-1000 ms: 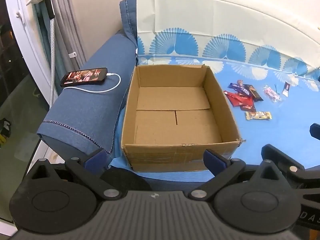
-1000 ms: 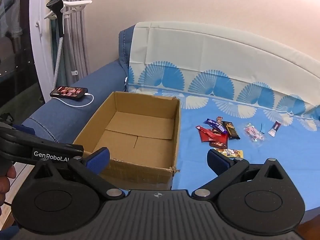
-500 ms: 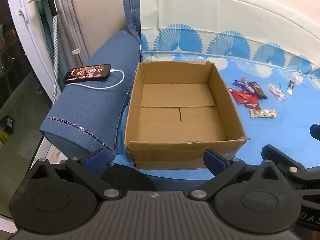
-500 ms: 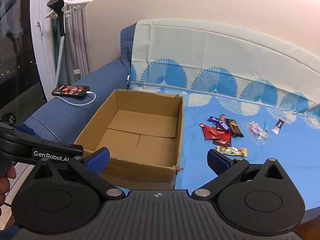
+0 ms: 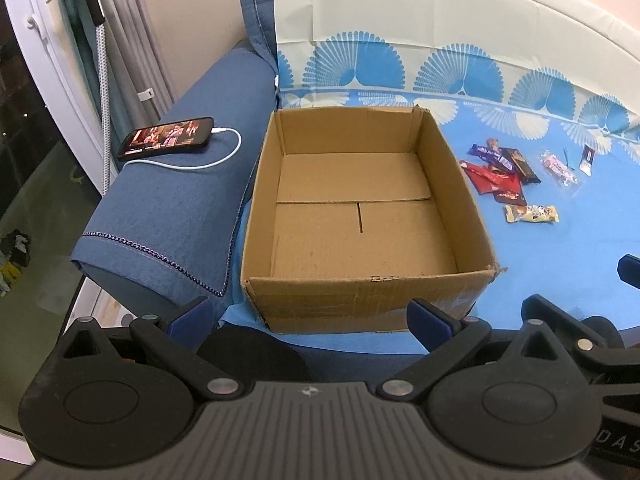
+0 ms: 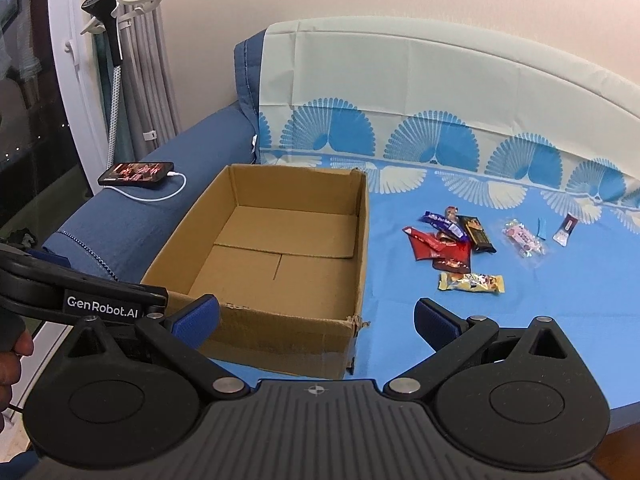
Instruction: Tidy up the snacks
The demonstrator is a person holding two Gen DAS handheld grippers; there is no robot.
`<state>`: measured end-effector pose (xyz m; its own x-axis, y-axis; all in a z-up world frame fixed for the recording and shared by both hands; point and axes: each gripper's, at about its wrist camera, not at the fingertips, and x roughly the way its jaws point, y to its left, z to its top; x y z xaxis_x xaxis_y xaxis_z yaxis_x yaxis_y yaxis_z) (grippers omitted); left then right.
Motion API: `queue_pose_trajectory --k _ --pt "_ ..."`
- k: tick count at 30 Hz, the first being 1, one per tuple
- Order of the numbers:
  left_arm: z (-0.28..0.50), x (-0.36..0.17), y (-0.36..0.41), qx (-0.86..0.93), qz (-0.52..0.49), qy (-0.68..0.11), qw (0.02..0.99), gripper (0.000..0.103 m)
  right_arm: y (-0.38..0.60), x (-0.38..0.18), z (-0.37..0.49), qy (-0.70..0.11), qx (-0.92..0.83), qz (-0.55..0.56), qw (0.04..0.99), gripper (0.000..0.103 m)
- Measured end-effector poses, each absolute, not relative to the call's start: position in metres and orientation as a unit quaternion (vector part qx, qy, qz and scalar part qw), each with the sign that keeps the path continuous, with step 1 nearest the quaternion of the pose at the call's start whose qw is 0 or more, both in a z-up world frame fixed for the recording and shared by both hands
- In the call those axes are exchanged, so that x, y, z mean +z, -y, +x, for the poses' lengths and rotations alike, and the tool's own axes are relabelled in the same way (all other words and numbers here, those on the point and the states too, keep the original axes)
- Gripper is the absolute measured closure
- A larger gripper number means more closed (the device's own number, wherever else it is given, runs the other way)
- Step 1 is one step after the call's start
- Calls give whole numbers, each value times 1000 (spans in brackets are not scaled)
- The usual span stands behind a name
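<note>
Corrugated cardboard box (image 5: 360, 216), seemingly foil-wrapped snacks (image 5: 504, 184)

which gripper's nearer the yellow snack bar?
Right. The right gripper sits just short of the yellow bar; the left gripper sits behind the box, farther away.

Sofa (image 6: 500, 312) covered with blue sheet, white-blue fan pattern along back. Open cardboard box (image 6: 356, 264) sits on seat, just beside armrest (image 5: 176, 208). Right of box, apart from it: cluster of snack packets (image 6: 448, 240), yellow packet (image 6: 471, 283) nearest front, clear pink packet (image 6: 522, 238) and small dark-red sachet (image 6: 565, 230) further right. Phone (image 5: 168, 139) with white cable (image 5: 224, 156) lies on armrest.
</note>
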<state>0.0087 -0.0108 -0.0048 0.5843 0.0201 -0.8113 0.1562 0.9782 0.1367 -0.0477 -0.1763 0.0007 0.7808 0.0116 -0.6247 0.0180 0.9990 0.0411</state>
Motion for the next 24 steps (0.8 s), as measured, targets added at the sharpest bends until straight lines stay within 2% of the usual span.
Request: queue_pose_trajectory --k 6,24 --pt "10 -8 14 -33 105 -434 894 0 181 -1 -44 -334 0 31 942 0" --pt "19 -16 36 -40 127 -451 883 0 206 -16 -36 -345 -4 82 935 0"
